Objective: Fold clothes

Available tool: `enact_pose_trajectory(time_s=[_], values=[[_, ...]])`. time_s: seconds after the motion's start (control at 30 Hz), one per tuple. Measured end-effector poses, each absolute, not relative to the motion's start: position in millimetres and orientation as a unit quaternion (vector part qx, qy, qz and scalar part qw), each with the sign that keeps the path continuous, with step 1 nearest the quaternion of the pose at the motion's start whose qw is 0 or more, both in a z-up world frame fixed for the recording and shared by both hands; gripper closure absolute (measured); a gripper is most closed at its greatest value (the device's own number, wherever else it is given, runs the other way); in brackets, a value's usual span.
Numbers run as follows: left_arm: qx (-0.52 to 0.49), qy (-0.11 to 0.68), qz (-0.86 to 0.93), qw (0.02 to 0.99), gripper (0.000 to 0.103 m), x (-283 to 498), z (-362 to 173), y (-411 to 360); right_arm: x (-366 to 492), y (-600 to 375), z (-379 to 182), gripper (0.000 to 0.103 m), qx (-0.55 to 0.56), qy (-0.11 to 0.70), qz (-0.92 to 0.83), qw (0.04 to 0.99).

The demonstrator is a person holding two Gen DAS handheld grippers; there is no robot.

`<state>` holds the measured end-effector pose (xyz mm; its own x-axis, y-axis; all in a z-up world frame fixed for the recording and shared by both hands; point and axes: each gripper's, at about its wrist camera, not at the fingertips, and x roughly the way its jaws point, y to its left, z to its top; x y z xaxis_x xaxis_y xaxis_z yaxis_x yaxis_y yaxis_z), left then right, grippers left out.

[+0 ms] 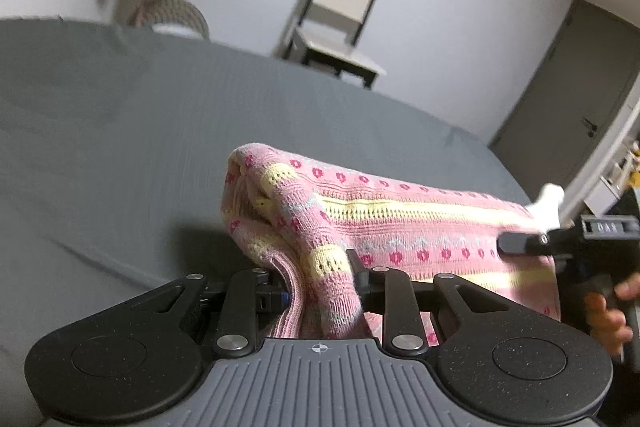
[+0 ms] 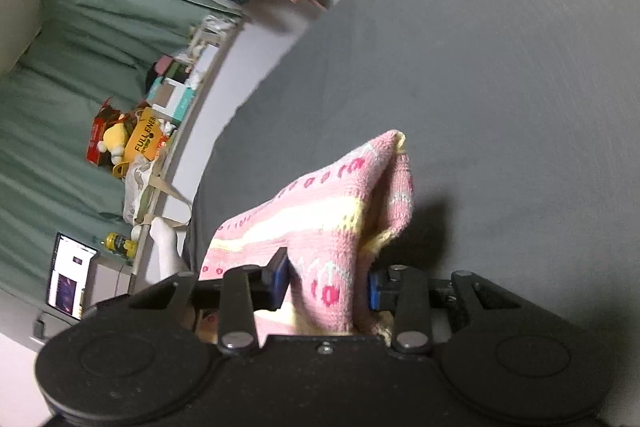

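A pink knit garment (image 1: 400, 219) with yellow stripes and magenta motifs hangs stretched between both grippers, above a grey sheet (image 1: 140, 131). My left gripper (image 1: 320, 287) is shut on a bunched edge of it at one end. In the right wrist view, my right gripper (image 2: 327, 285) grips the other end, its blue pads pressing the cloth from both sides. The garment (image 2: 320, 203) rises to a folded peak ahead of it. In the left wrist view, one of the right gripper's fingers (image 1: 520, 243) lies against the cloth at the right edge. A hand (image 1: 608, 311) holds its handle.
The grey sheet (image 2: 480, 87) spreads wide beyond the garment. Past its far edge stand a chair (image 1: 340, 23), a woven basket (image 1: 176, 15) and a grey door (image 1: 568, 95). A cluttered shelf (image 2: 160, 131), a lit laptop (image 2: 70, 275) and a white sock (image 2: 166, 247) lie off the right gripper's left side.
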<state>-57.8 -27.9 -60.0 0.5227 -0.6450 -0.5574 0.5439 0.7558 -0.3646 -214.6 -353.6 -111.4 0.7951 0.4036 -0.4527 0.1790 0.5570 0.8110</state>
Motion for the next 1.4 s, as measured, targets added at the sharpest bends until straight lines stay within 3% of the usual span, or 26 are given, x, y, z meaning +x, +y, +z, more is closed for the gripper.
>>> enact_pose_trajectory(time_s=[0.23, 0.5, 0.83, 1.1, 1.17, 1.23, 1.27, 1.3, 1.4], values=[[-0.069, 0.312, -0.296, 0.900, 0.078, -19.6, -28.8, 34.3, -168.0, -301.7, -91.4, 0.068, 0.454, 0.281, 0.090, 0.841], [-0.106, 0.286, -0.222, 0.926, 0.078, 84.3, -18.5, 96.3, -42.5, -264.9, -56.4, 0.067, 0.436, 0.298, 0.105, 0.842], [-0.124, 0.268, -0.152, 0.943, 0.078, 192.8, -56.3, 136.3, 97.7, -224.2, -64.8, 0.067, 0.416, 0.313, 0.098, 0.848], [-0.173, 0.318, -0.125, 0.924, 0.077, 223.9, -102.3, 148.5, 138.6, -218.8, -97.3, 0.067, 0.394, 0.340, 0.061, 0.852], [-0.185, 0.330, -0.125, 0.917, 0.068, 222.2, -107.4, 152.9, 139.7, -222.8, -104.5, 0.066, 0.402, 0.342, 0.056, 0.848], [-0.177, 0.341, -0.096, 0.918, 0.043, 219.8, -108.3, 157.7, 139.4, -227.8, -108.7, 0.062, 0.405, 0.346, 0.043, 0.845], [-0.171, 0.341, -0.072, 0.922, 0.040, 216.0, -107.3, 161.2, 138.5, -230.3, -109.3, 0.053, 0.403, 0.352, 0.032, 0.844], [-0.168, 0.337, -0.054, 0.925, 0.037, 211.3, -105.3, 165.2, 136.3, -232.6, -109.1, 0.049, 0.399, 0.356, 0.022, 0.845], [-0.170, 0.319, -0.042, 0.931, 0.037, 196.5, -96.2, 175.8, 129.3, -236.2, -103.8, 0.047, 0.389, 0.364, 0.014, 0.846]])
